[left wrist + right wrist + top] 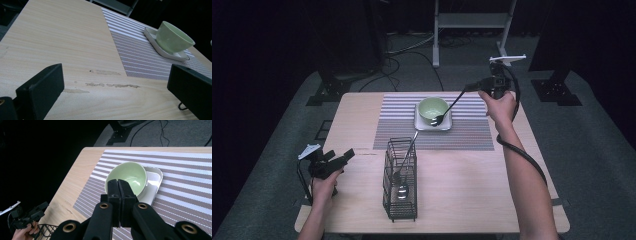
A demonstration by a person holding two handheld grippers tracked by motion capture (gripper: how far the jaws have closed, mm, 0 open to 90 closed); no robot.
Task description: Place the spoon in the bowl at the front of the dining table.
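On wooden table (462,190), fork (447,111) is clenched by right gripper (473,87); lowering gently into green bowl (433,109) is advised.

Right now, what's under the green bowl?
The green bowl sits on a white square plate, which lies on the striped placemat. The plate's centre is covered by the bowl. The right hand-held gripper holds a fork at the bowl.

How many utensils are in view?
2. A fork held by the right gripper, its head over the green bowl; a spoon leaning in the wire caddy. The caddy may hide more.
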